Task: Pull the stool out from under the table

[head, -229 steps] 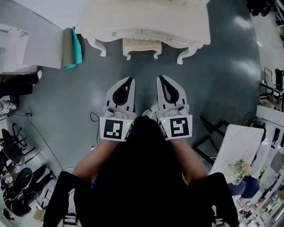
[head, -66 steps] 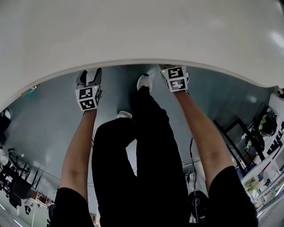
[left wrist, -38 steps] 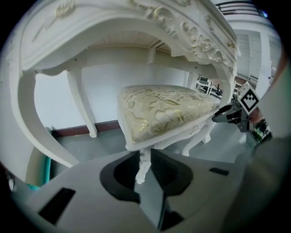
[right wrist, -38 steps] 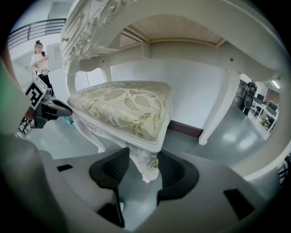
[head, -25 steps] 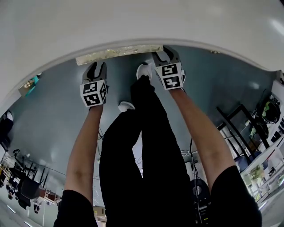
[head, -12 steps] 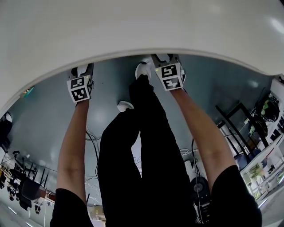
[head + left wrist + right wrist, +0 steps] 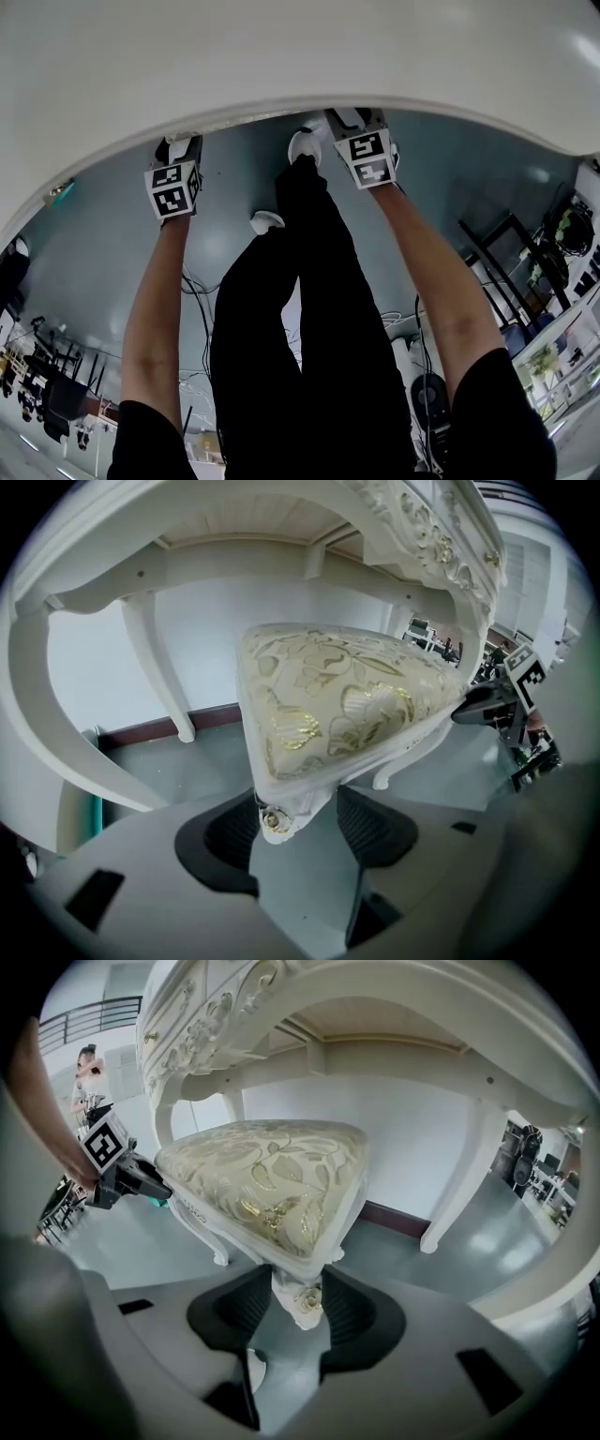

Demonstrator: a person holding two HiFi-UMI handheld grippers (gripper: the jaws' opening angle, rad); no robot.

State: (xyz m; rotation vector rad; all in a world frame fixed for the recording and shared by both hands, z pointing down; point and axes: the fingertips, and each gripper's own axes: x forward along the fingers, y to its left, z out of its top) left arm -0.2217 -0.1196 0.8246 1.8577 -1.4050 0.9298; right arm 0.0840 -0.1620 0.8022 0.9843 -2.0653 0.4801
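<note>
Stool point(image 7: 337, 705) beneath the table point(image 7: 281, 56), grip half made.
Head view: left gripper point(image 7: 181, 148) and right gripper point(image 7: 356, 120) reach under the top. Left gripper view: jaws, just opened wide, straddle one seat corner without clamping. Right gripper view: jaws, just closing, clench the other corner, ready to pull.

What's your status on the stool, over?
Left claw open, just closing, stool corner between jaws. Right claw just closed on opposite corner. Stool under table, nothing visibly in the way.
</note>
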